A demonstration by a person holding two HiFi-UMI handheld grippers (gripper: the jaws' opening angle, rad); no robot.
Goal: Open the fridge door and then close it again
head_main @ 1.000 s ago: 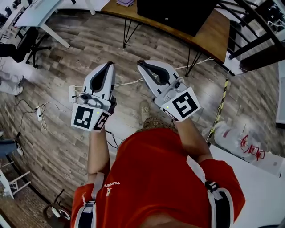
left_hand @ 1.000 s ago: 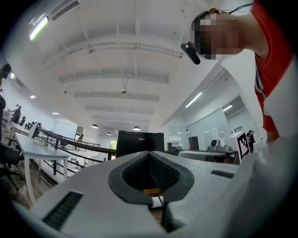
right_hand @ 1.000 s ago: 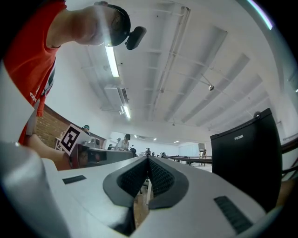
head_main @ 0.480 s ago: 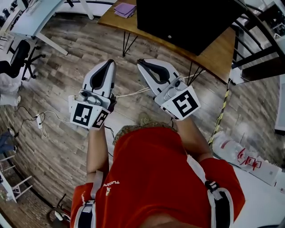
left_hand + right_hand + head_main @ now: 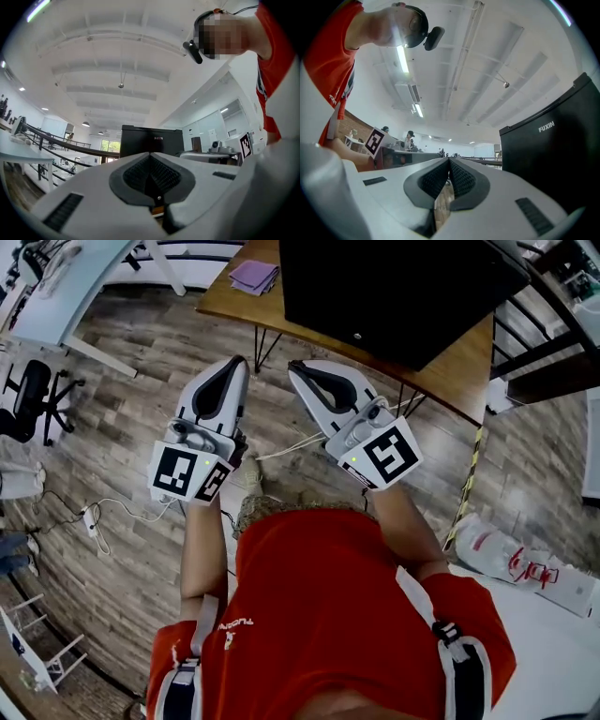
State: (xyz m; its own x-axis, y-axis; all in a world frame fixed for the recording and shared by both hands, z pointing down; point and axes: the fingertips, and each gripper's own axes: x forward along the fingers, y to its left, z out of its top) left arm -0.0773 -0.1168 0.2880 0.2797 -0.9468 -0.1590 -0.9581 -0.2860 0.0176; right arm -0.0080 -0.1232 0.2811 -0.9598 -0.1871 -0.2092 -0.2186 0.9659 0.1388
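Two tools (left tool (image 5: 238, 361), right tool (image 5: 294, 367)), one fridge (image 5: 394, 287), one wooden table (image 5: 461, 341), one office chair (image 5: 26, 401).

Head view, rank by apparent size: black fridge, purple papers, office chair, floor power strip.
1. black fridge, though cropped at top.
2. office chair.
3. purple papers, up on the table, nearer the camera.
4. power strip.

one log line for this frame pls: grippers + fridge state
phase: pre-contact | left gripper: shut, empty | right gripper: shut, empty | black mini fridge: on wooden table, door looks closed, untouched
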